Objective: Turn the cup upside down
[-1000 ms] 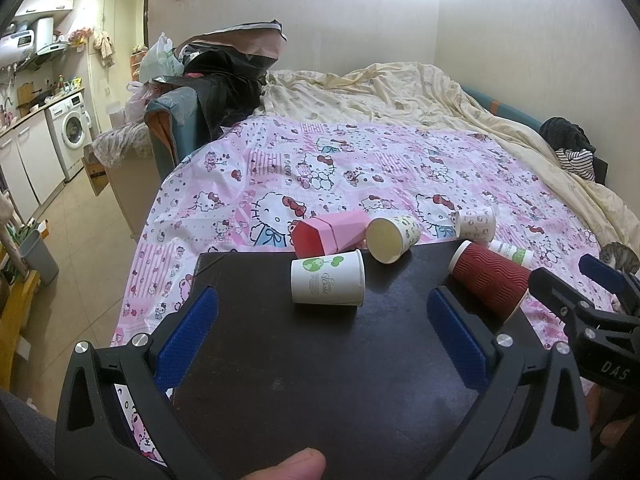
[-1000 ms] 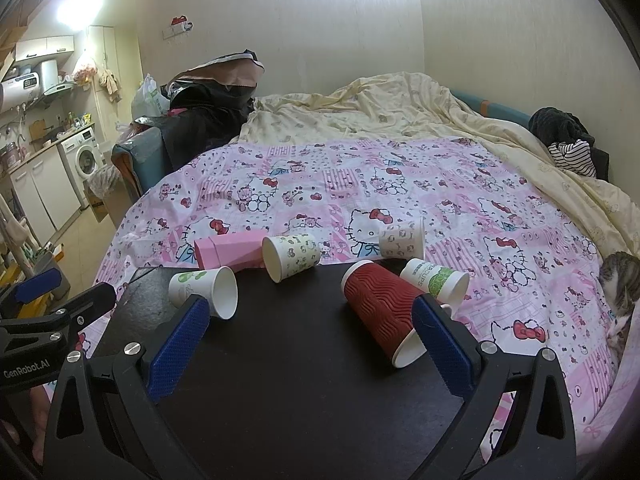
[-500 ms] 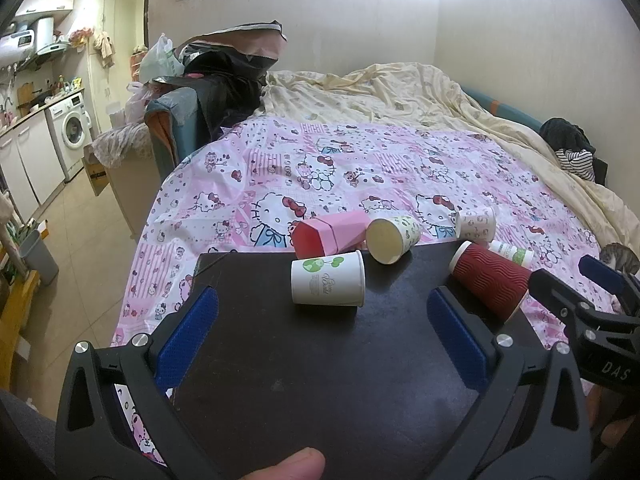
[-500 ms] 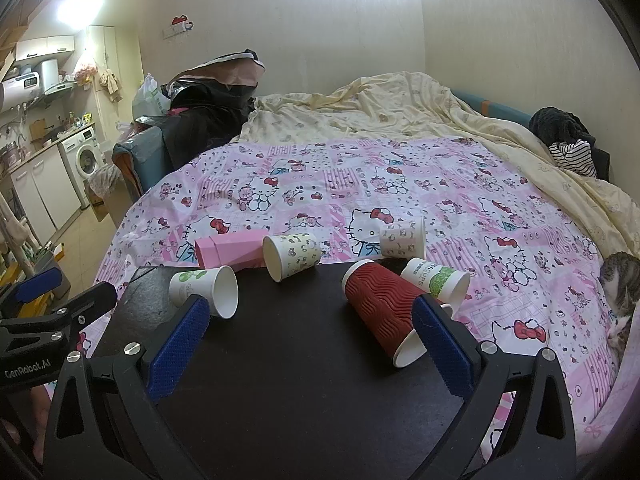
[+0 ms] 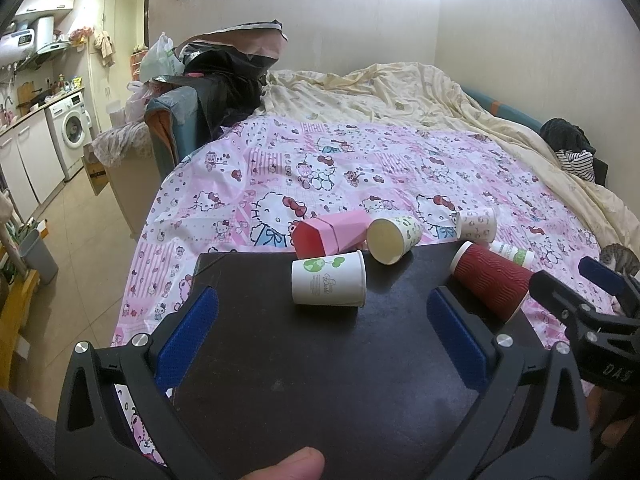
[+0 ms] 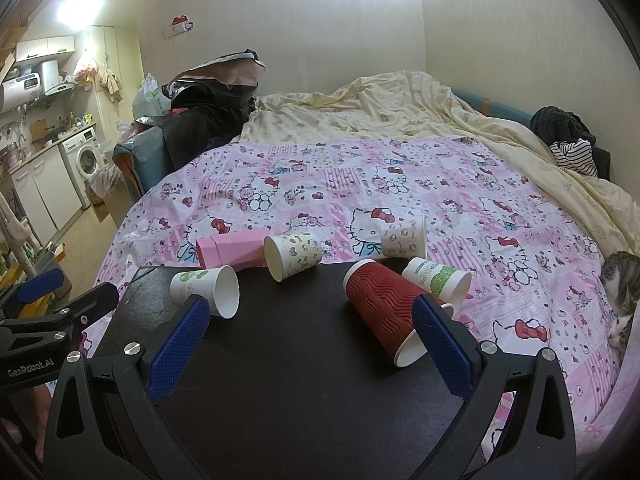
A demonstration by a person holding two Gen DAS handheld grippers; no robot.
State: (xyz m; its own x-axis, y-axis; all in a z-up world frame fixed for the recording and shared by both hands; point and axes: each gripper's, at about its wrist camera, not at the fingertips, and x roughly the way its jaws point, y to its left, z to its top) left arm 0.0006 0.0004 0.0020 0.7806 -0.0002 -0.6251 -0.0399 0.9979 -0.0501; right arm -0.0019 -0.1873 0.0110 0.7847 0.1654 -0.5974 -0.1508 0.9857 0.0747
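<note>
Hovering over a dark tabletop (image 5: 320,380), the left gripper (image 5: 322,330) and right gripper (image 6: 308,338) are both gaping wide, holding nothing. Cups are lying on their sides at the far edge: a white leaf-print cup (image 5: 329,284), a pink hexagonal cup (image 5: 330,234), a patterned cup (image 5: 394,234) and a red ribbed cup (image 6: 382,312).

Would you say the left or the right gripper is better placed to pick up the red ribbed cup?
Right, probably. The red ribbed cup lies against the open right gripper's finger; the left gripper faces the white cup.
</note>
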